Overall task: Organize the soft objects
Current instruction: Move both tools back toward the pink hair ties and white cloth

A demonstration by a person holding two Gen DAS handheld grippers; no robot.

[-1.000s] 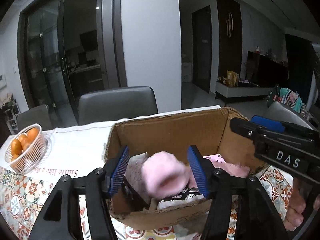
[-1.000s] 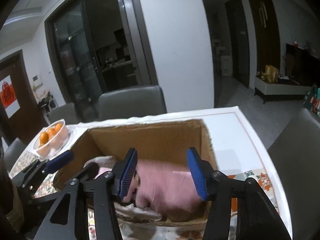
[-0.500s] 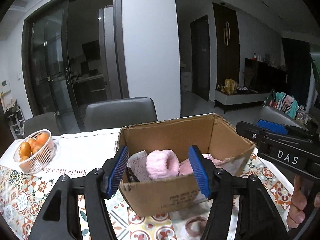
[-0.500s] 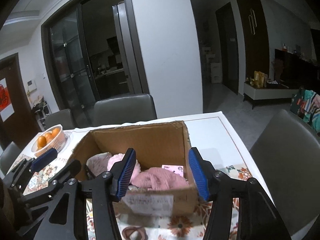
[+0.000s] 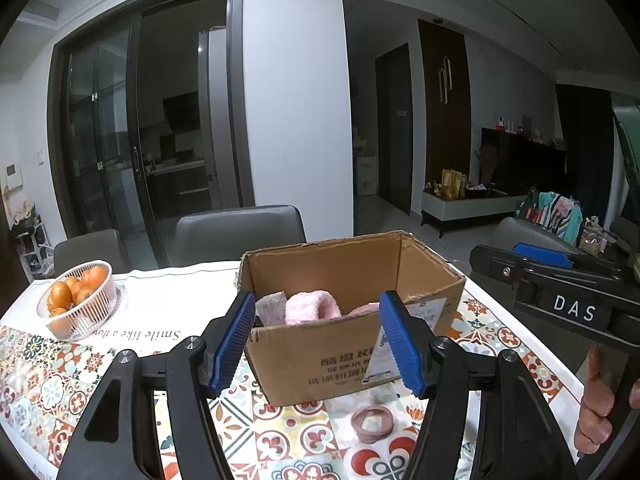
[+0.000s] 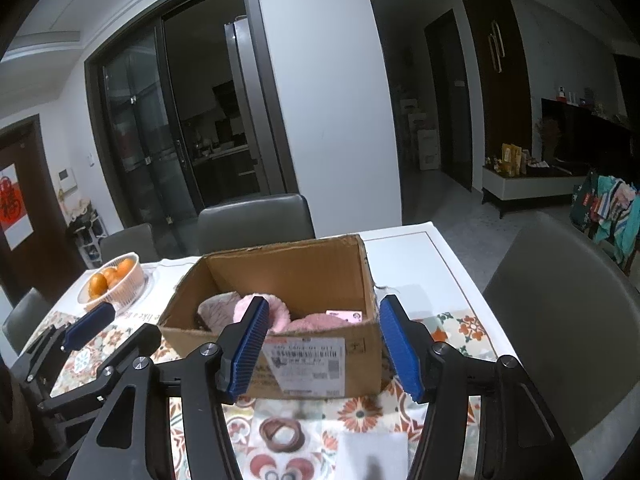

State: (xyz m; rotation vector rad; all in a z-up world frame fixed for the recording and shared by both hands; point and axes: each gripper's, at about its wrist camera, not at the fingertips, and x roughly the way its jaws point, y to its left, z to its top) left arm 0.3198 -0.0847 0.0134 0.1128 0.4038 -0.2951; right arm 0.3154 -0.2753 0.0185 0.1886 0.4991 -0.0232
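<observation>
Left gripper, right gripper: both spread, empty, the right's jaws just widening. Risk: thin hair tie beside cardboard box may slip a shallow pinch.

Dim indoor light throughout, cool and grey, no lamp visible in either view. Strong fisheye bend: door frames and the white pillar bowed, black vignette filling all four corners. Centre fairly sharp, printing on the cardboard box readable as lines yet too small to make out. Soft shadow under the box on the patterned tablecloth. Faint reflections on the dark glass doors; beyond them only murk. Blurred, washed-out pale patch at the bottom of the right wrist view. Far room on the right underexposed, details lost in shade. Slight grain in the darker areas
</observation>
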